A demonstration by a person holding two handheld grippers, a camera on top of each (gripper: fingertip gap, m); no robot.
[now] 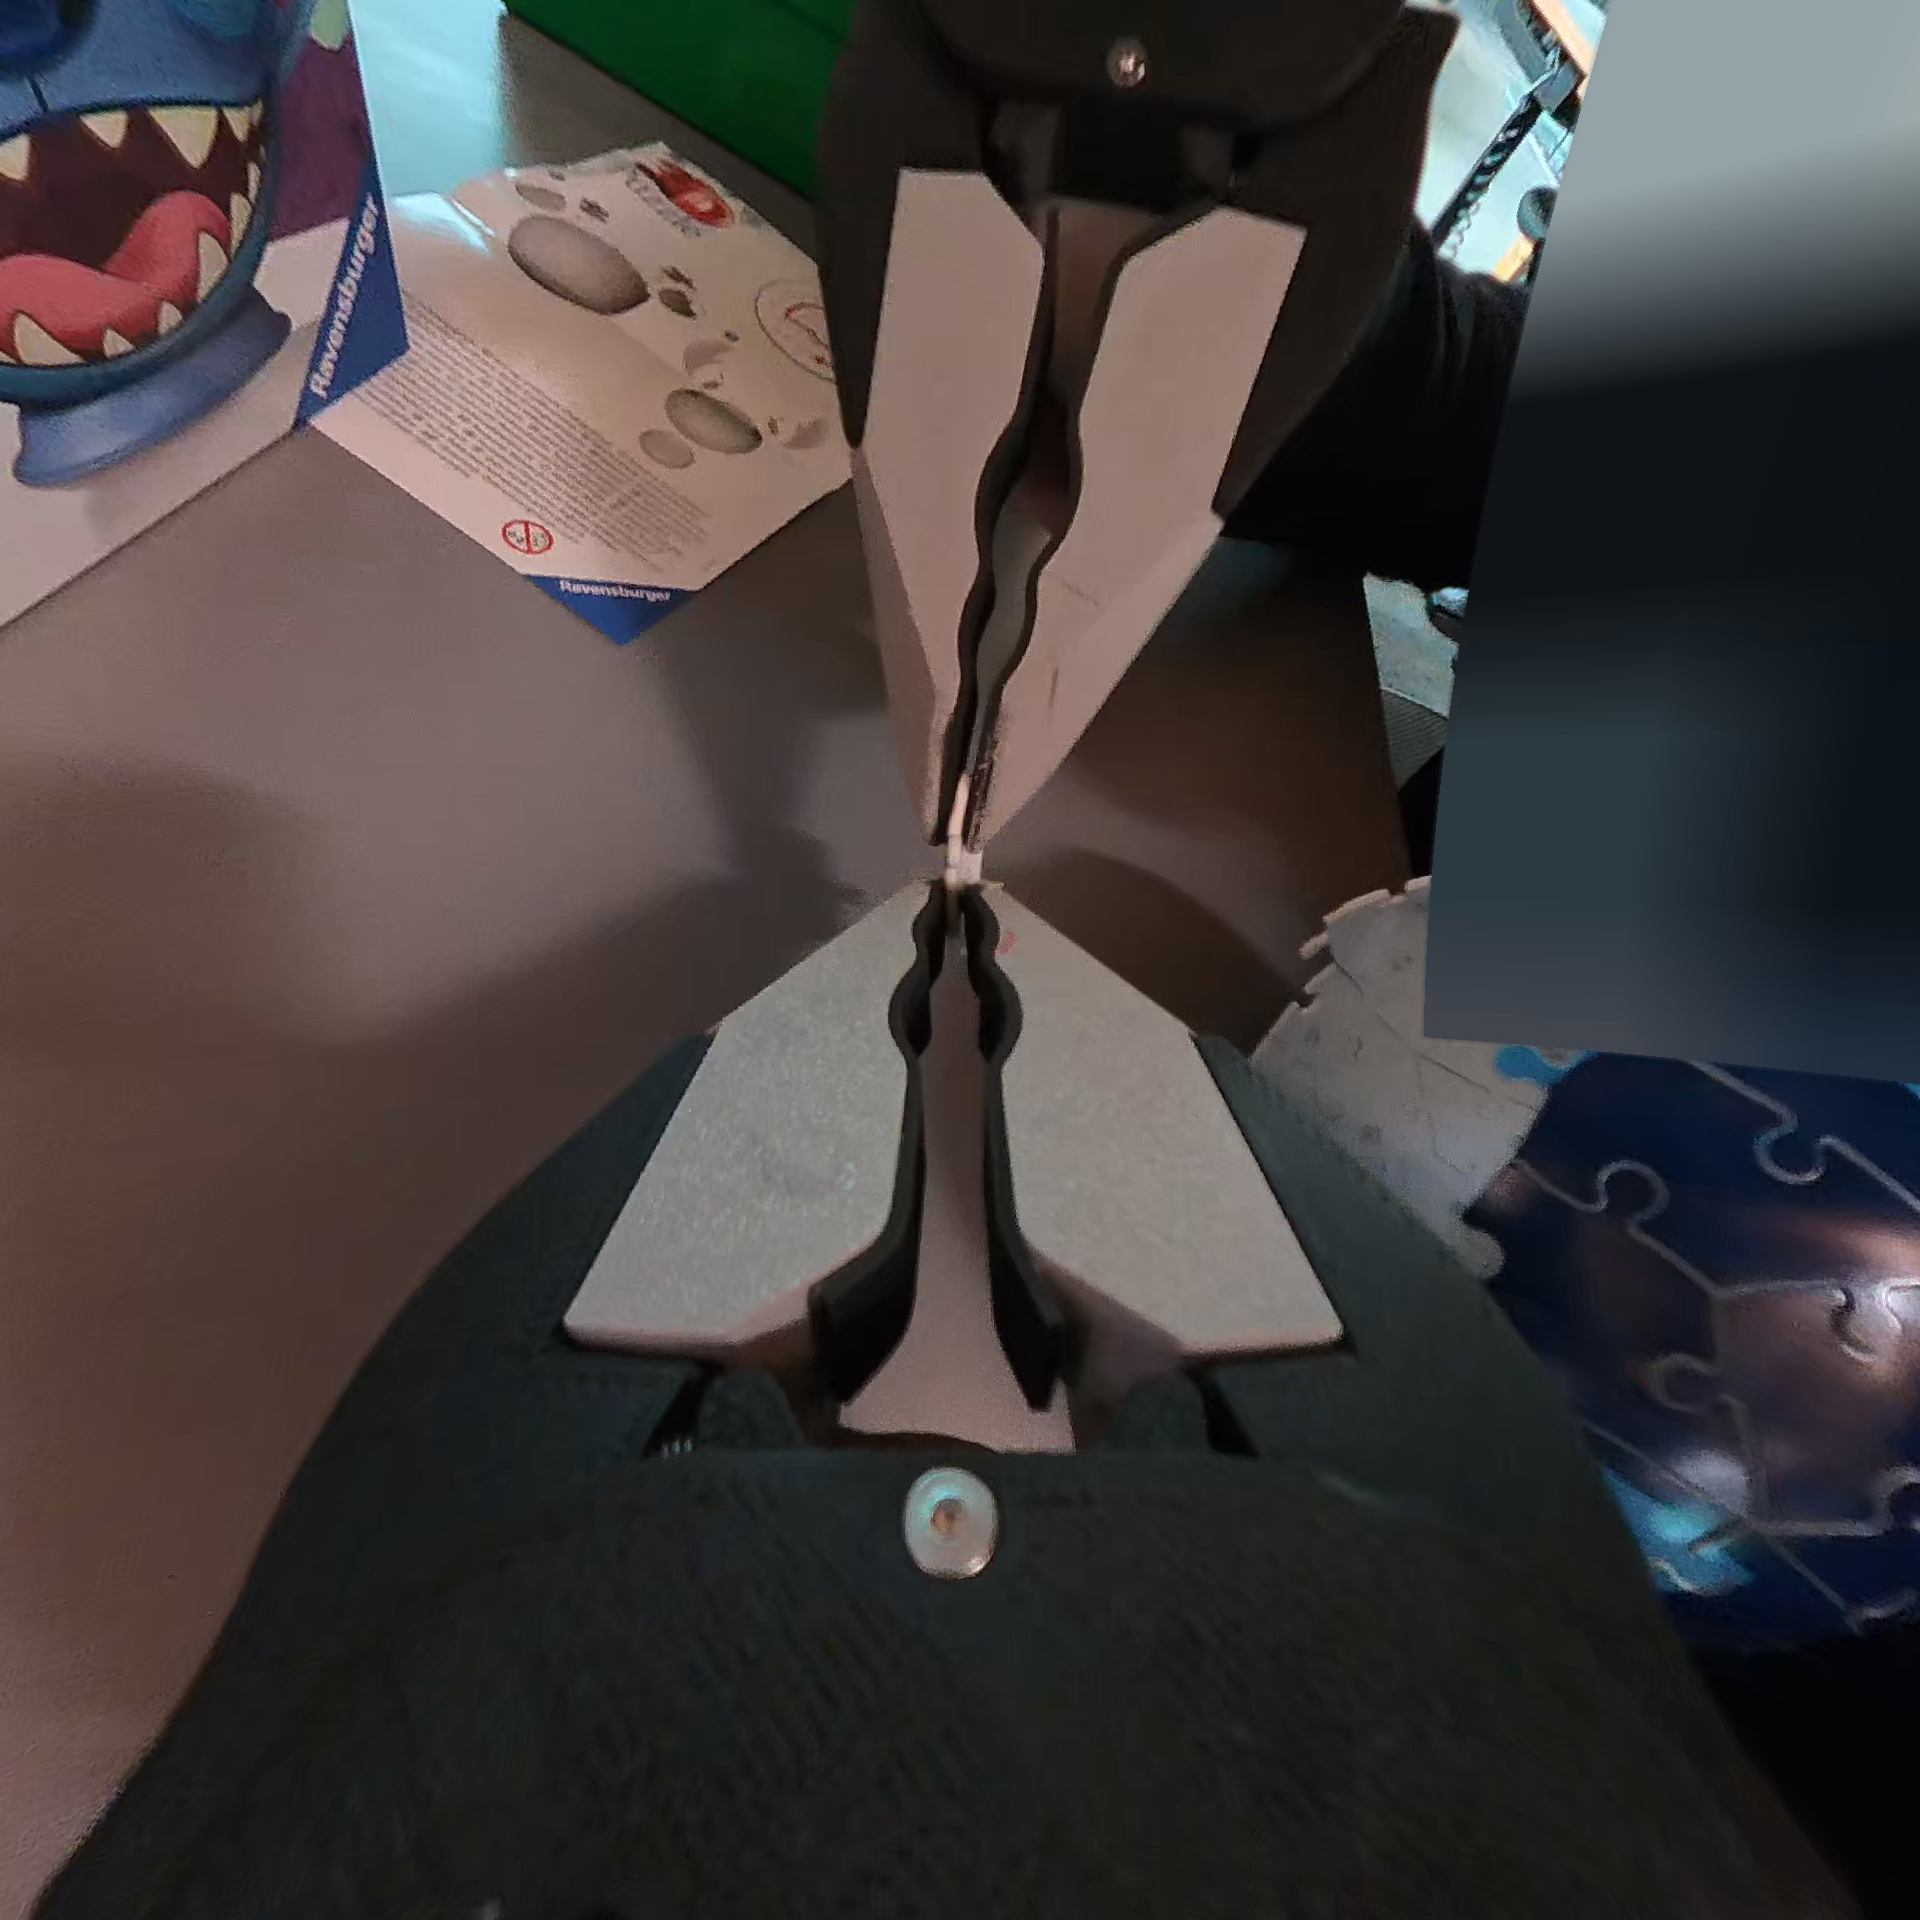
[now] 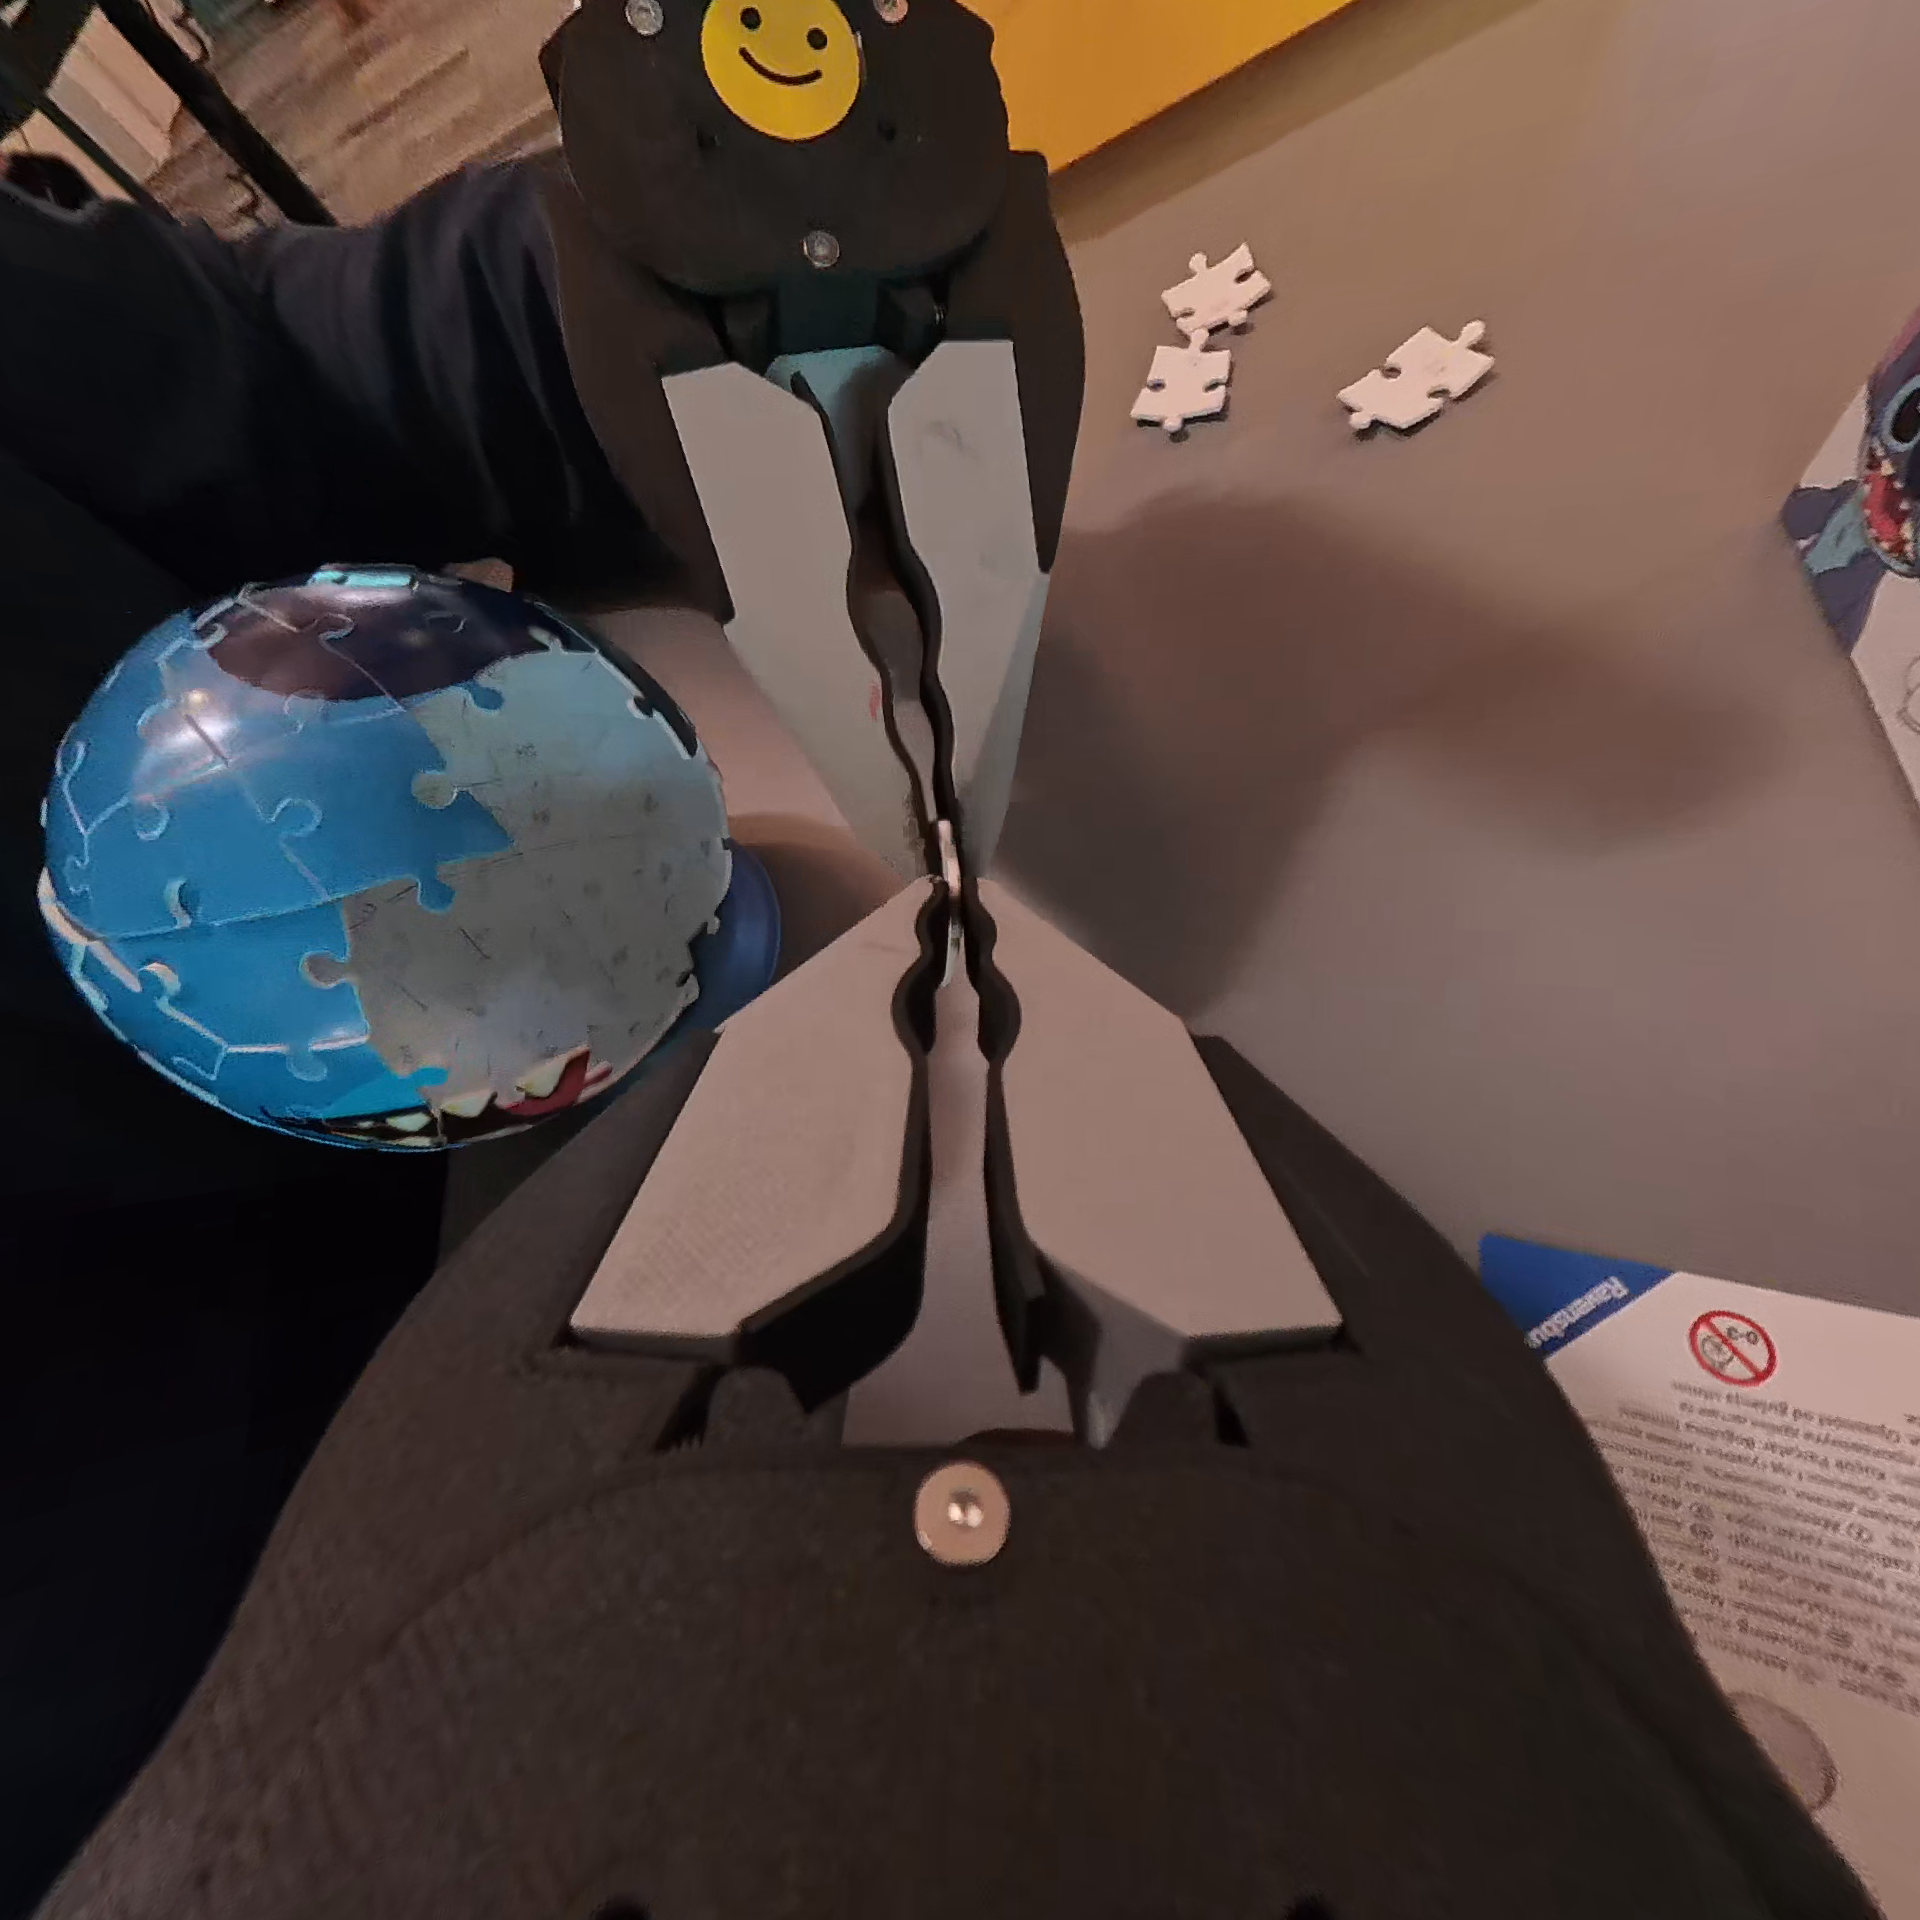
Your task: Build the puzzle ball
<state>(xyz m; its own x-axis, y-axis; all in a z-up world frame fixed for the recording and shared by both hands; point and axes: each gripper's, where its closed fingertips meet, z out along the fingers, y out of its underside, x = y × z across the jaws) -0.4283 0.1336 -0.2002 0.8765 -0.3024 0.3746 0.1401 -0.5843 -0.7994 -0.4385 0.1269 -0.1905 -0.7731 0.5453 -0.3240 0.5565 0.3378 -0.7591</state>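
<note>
I see both grippers meeting tip to tip over the grey table (image 2: 1455, 883), each clenched on the same small white puzzle piece (image 2: 948, 862), seen edge-on.

1. Left gripper (image 1: 954, 904): fingers pressed together at the tips, pinching one end of the piece. In the right wrist view it comes in from the far side and carries a yellow smiley disc (image 2: 779, 68).
2. Right gripper (image 2: 948, 920): fingers likewise clamped on the piece's other end.
3. Puzzle ball (image 2: 384, 862): partly built, blue pieces with a grey-white patch, left of the grippers in the right wrist view, seated on a blue stand (image 2: 753, 930).
4. Three loose white pieces (image 2: 1418, 379) lie face down, far right on the table.
5. The puzzle box (image 1: 187, 208) and an instruction sheet (image 1: 582, 395) lie far left in the left wrist view.
</note>
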